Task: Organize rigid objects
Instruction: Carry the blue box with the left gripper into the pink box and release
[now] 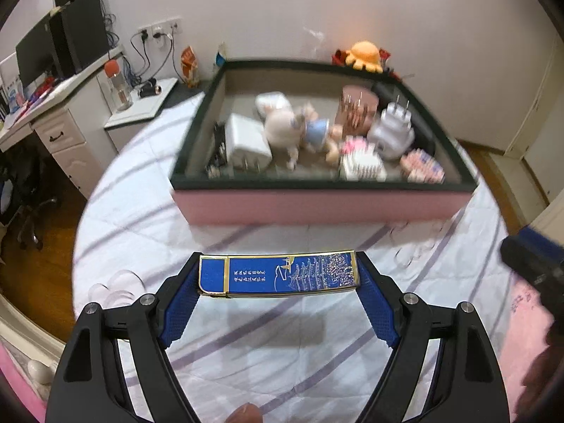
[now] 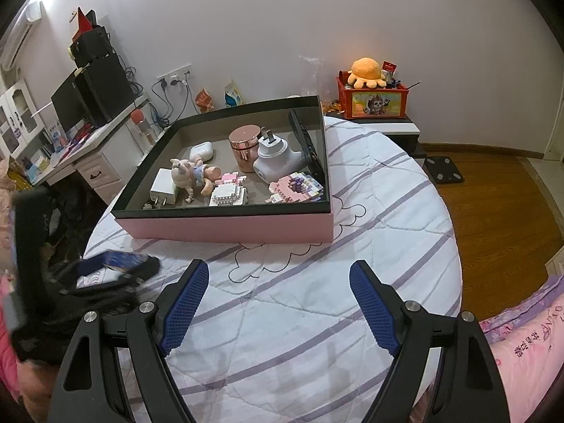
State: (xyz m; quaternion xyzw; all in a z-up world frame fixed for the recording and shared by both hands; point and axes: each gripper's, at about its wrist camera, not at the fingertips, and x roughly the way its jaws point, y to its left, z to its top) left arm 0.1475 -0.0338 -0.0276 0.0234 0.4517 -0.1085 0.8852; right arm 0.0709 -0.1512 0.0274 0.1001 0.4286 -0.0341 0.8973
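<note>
My left gripper [image 1: 278, 276] is shut on a flat blue box with gold trim [image 1: 276, 275], held crosswise above the bed, short of the pink tray. It shows blurred at the left of the right wrist view [image 2: 120, 259]. The pink tray with a dark rim [image 1: 317, 208] [image 2: 229, 229] holds a white charger [image 2: 164, 187], a pig doll [image 2: 192, 176], a rose-gold jar [image 2: 245, 148], a white plug adapter [image 2: 278, 160], an earbud case [image 2: 202, 149] and block models [image 2: 296, 187]. My right gripper [image 2: 278, 292] is open and empty above the bedsheet.
The tray lies on a striped white bedsheet [image 2: 317, 317]. A desk with monitor and speakers [image 2: 91, 105] stands at left. A nightstand with a red box and orange plush [image 2: 370, 95] is behind the bed. Wooden floor [image 2: 493, 218] lies to the right.
</note>
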